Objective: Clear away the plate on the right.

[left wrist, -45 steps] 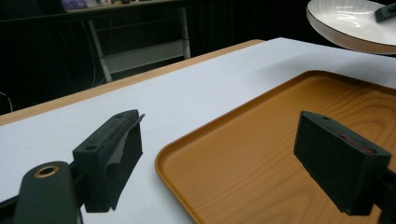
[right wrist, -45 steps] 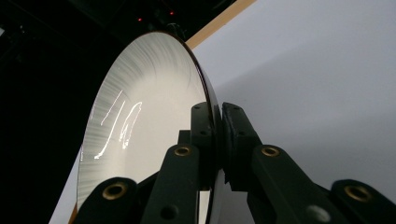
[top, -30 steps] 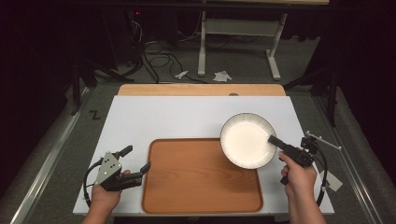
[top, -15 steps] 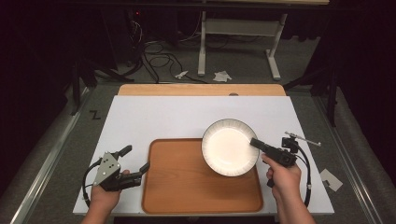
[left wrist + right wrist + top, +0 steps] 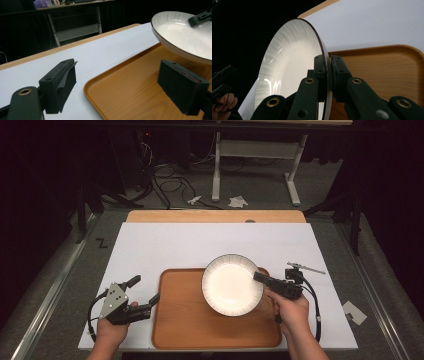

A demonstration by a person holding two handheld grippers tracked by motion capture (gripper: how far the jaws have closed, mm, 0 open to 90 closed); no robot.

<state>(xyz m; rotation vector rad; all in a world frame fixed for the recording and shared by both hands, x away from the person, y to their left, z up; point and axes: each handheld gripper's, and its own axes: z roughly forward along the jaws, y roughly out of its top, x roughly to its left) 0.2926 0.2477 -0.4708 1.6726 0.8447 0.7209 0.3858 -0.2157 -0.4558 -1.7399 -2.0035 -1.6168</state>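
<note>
Over the wooden tray [image 5: 200, 320], at its far right part, hangs item one: a white plate [image 5: 231, 284] with a dark rim and fine ribbing, clear of the tray's surface and tilted, as my left gripper view shows from below its edge. My right gripper [image 5: 263, 279] has its fingers [image 5: 321, 72] clenched on the plate's rim, one pad on the inner face and one on the outer, with the rim running between them. Item two: the tray itself, bare wood grain with a raised lip, lying flat on the white table [image 5: 165, 245], toward the near edge. Item three: my left gripper [image 5: 145, 292], just off the tray's left edge, near its near-left corner; its fingers [image 5: 58, 83] stand apart, released, with nothing between them, one over the white table and the other over the tray's left part. Beyond the tray, the table's far edge shows a strip of bare wood.
</note>
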